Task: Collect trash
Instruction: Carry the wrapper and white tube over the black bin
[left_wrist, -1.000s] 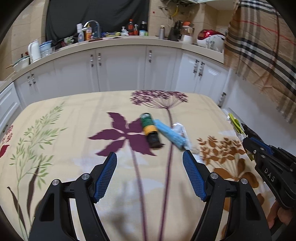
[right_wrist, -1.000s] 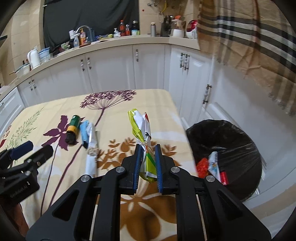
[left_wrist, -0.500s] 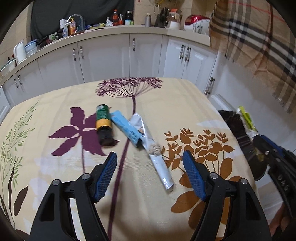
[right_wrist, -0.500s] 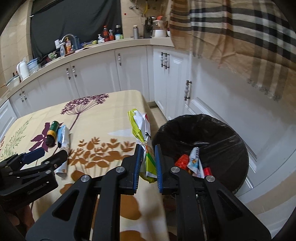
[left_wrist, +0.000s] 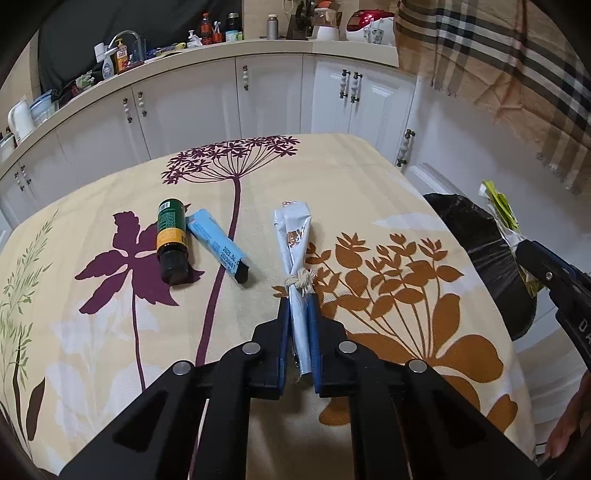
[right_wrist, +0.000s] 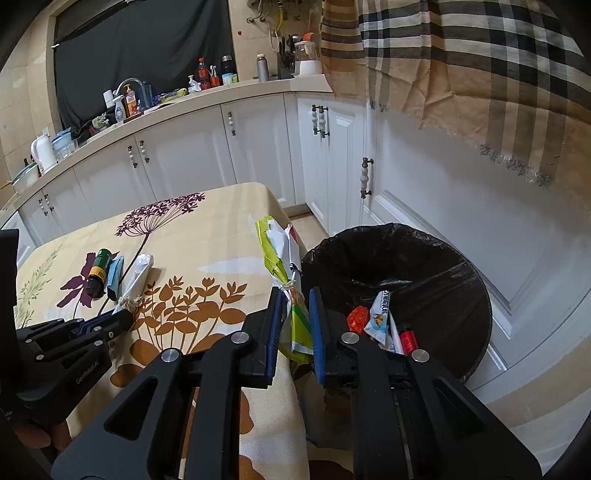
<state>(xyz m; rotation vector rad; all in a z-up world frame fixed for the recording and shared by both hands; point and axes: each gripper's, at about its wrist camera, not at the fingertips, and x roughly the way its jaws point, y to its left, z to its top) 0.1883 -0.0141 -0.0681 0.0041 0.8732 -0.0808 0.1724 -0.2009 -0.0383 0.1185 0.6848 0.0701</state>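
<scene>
My left gripper (left_wrist: 298, 306) is shut on the near end of a pale blue-white wrapper (left_wrist: 293, 236) tied with string, which lies on the flowered tablecloth (left_wrist: 388, 280). Left of it lie a small dark bottle (left_wrist: 170, 236) with a green and orange label and a light blue box (left_wrist: 218, 245). My right gripper (right_wrist: 293, 299) is shut on a yellow-green and white wrapper (right_wrist: 280, 254) bound with string, held at the table's right edge beside the bin (right_wrist: 424, 266). The black-lined bin holds several pieces of trash. In the right wrist view the left gripper (right_wrist: 122, 317) shows at the left.
White cabinets (left_wrist: 269, 96) and a cluttered counter (left_wrist: 221, 48) run behind the table. A checked cloth (right_wrist: 461, 74) hangs at the upper right, above the bin. A person's hand (left_wrist: 569, 435) shows at the lower right of the left wrist view.
My left gripper has moved right over the tied pale wrapper and its jaws have shut on it. My right gripper has carried its wrapper right, toward the bin.
</scene>
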